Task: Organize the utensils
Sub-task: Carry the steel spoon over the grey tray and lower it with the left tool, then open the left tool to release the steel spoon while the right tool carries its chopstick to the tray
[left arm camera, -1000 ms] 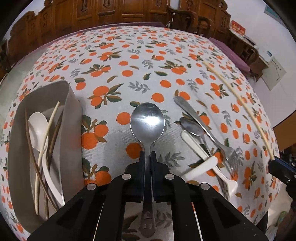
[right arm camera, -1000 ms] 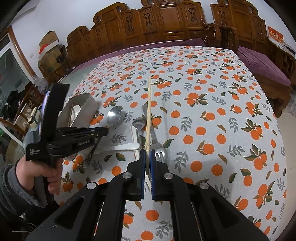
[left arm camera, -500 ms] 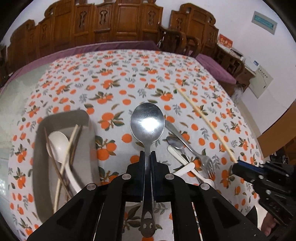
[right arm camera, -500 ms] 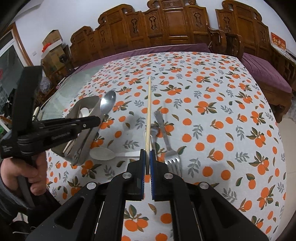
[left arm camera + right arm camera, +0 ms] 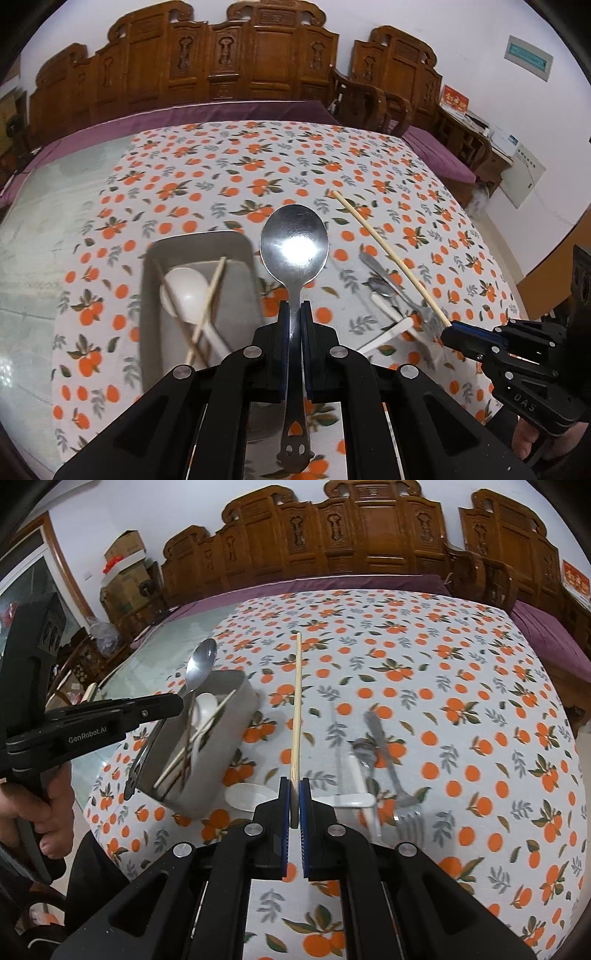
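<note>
Both utensils have risen off the cloth since the earlier frames, and the grey tray point(image 5: 201, 243), which sat at the far left edge of the left wrist view, now lies just left of our metal spoon point(image 5: 294, 248) and below it.

We start from the tray, because the coming move turns on it. Its long axis runs near to far, and it already holds 1 white spoon point(image 5: 184, 291) and a few chopsticks point(image 5: 207, 306) lying roughly along that axis. Our metal spoon points the same way, bowl far and handle near, so we judge that a short shift to the left and a drop would lay it in lengthwise, with no turning needed.

Our left gripper point(image 5: 294, 314) is clamped on the spoon's neck, pads tight against the metal. In the right wrist view it hangs right over the tray, so the left hand is plainly the nearer of the 2.

Our right gripper point(image 5: 294, 797) is closed on the near end of 1 pale chopstick point(image 5: 297, 698), which also points away from us. The tray lies to its left there, near but apart, past a white spoon point(image 5: 247, 796) lying on the orange-print tablecloth point(image 5: 461, 701). A fork point(image 5: 391, 771) and another metal spoon point(image 5: 364, 749) wait to the right.
</note>
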